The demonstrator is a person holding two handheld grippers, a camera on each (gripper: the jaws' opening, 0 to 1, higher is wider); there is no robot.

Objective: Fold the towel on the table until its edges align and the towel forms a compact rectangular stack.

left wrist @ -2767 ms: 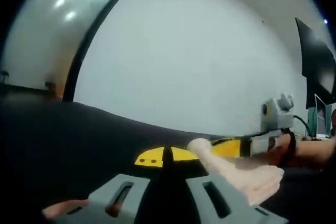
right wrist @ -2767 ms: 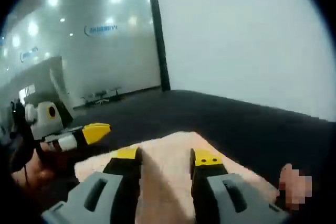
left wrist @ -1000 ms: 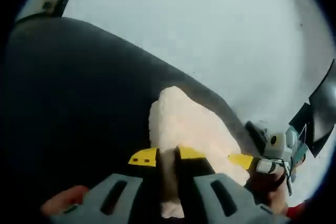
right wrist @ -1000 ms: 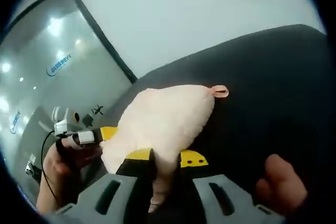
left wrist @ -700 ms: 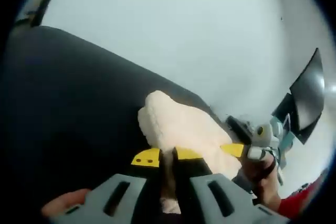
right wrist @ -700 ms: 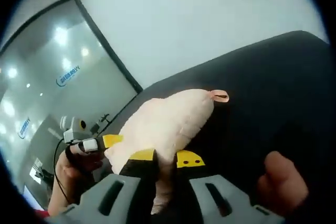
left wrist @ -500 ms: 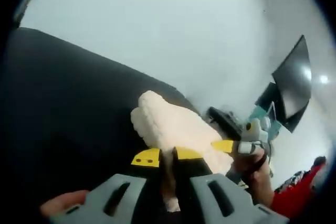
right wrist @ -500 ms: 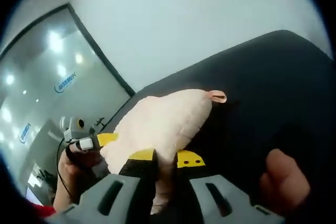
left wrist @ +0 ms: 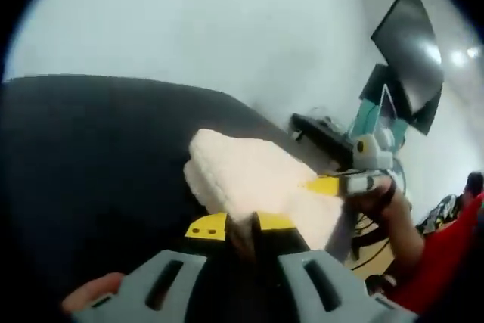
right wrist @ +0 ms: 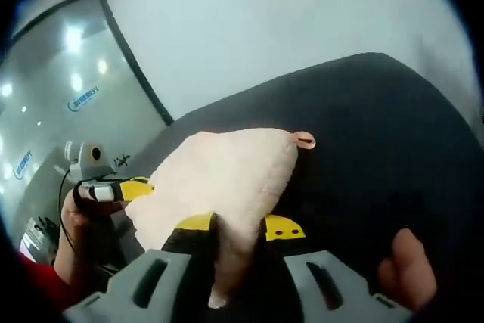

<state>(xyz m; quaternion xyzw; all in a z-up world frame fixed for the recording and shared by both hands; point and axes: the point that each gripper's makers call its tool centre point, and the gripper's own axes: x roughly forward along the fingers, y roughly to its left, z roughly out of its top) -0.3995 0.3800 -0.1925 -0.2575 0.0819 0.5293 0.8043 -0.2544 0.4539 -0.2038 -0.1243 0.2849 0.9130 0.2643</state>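
Above the black desk [right wrist: 393, 111], near its far edge, the fluffy cream towel [right wrist: 219, 179] hangs between the left claw [left wrist: 240, 226] and right claw [right wrist: 240, 226], each clamped on a near corner, apparently for carrying those corners over so edges meet.

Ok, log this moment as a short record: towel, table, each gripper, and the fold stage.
towel: pale, fluffy, bunched and held up, small loop at one corner
table: black top, under the towel
left gripper: shut on towel edge
right gripper: shut on towel edge
fold stage: mid-fold, not yet a flat stack
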